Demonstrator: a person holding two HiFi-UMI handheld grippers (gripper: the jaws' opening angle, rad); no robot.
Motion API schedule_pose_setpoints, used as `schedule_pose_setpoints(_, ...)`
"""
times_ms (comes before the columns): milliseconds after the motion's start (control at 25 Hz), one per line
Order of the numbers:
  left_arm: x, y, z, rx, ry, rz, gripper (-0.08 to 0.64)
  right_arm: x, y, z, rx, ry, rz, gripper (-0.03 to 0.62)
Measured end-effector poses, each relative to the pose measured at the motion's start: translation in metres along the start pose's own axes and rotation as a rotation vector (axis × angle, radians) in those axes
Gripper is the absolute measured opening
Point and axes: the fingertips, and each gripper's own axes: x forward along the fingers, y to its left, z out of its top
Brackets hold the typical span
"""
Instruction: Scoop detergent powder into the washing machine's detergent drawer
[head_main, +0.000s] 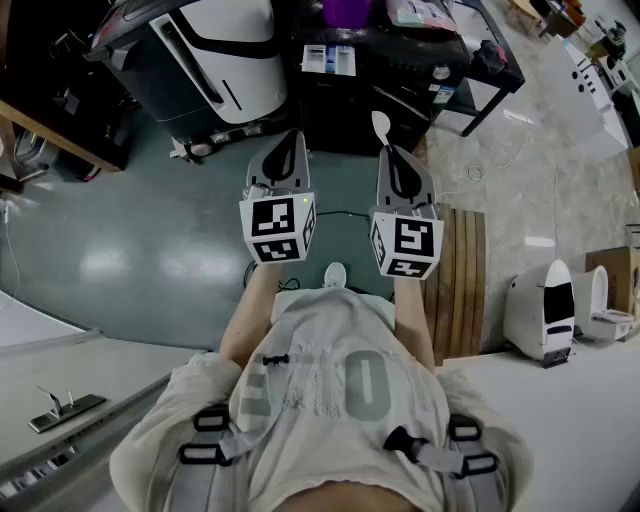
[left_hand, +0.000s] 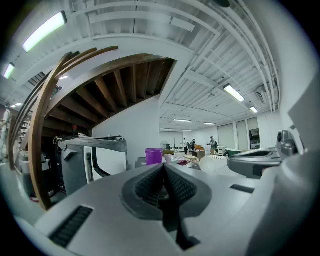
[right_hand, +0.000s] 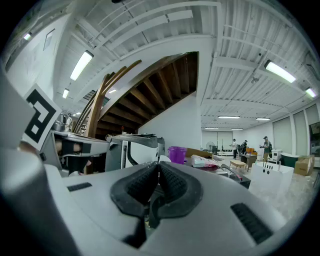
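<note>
Left tool (left_hand: 163, 167): ribbed pads pressed flat together, nothing between them. Empty, touching nothing, held in the air.

Right tool (right_hand: 158, 165): jaws closed on the handle of a white spoon (head_main: 381, 124). In the head view the spoon's bowl sticks out past the jaw tips toward 12 o'clock. No powder can be made out in it.

Both tools sit side by side at mid-height, near each other but apart, and both aim toward 12 o'clock. The marker cubes (head_main: 278, 228) face the head camera. Bare forearms (head_main: 412, 325) run back from the cubes toward 6 o'clock, into the person's chest, with the elbows tucked in.

Ahead of the tools:
- Washing machine (head_main: 205, 45), white and black, at 11 o'clock from the left tool, well apart. It stands on the grey-green floor (head_main: 120, 250). In the left gripper view it shows at 9 o'clock of the jaws.
- Black desk (head_main: 470, 70) at 12 to 1 o'clock, well beyond the spoon.
- White compartmented tray (head_main: 328, 58) on the desk's near edge at 12 o'clock. It looks like the detergent drawer, though I cannot tell for certain.
- Purple cup (right_hand: 176, 154) on the desk behind the tray, just above the jaw line in both gripper views.

Wooden slat panel (head_main: 463, 285) lies on the floor at 4 o'clock of the right tool.
</note>
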Motion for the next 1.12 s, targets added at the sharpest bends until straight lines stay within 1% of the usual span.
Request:
schedule_pose_setpoints(200,0.010,0.002,0.000,0.002,-0.007,-0.001,0.020,0.007,-0.005,0.000,0.006,-0.010,0.002,0.008)
schedule_pose_setpoints(400,0.020,0.005,-0.002,0.011,0.013,0.010,0.020,0.017,-0.014,-0.008,0.033,0.005,0.005,0.008)
schedule_pose_setpoints(520,0.026,0.010,-0.003,0.004,0.011,0.028,0.020,0.027,-0.022,-0.009,0.044,-0.008,-0.003,0.009)
schedule_pose_setpoints(720,0.026,0.016,-0.012,-0.005,0.022,0.072,0.020,0.037,-0.028,-0.016,0.047,-0.008,0.011,0.009)
schedule_pose_setpoints(880,0.026,0.022,-0.019,-0.014,0.033,0.090,0.020,0.045,-0.028,-0.020,0.060,0.003,0.021,0.009)
schedule_pose_setpoints(1120,0.052,0.040,-0.019,-0.040,0.013,0.113,0.020,0.068,-0.036,-0.020,0.031,0.002,0.024,0.009)
